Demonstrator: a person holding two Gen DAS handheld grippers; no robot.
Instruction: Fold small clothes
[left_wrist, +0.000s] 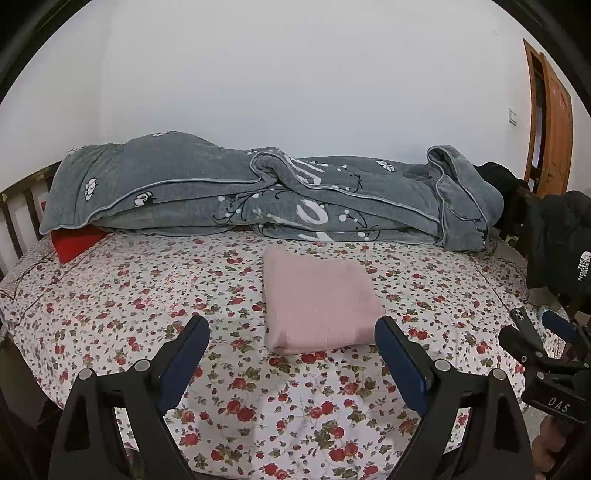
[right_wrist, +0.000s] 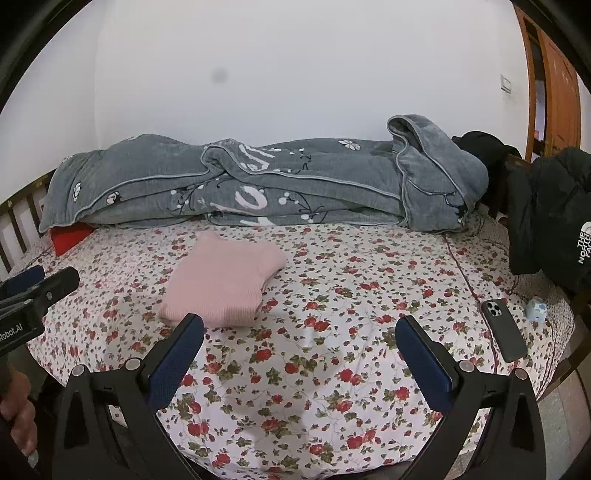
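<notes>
Big bed under everything. Pink cloth already folded flat, just ahead of the left fingers. Right fingers off to its side. Both spread wide, holding nothing. Folding looks finished; next, probably pull back or fetch another piece.

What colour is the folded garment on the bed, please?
Pale pink garment, clearest in the left wrist view.

A home bedroom: floral-sheeted bed, rumpled grey quilt
</notes>
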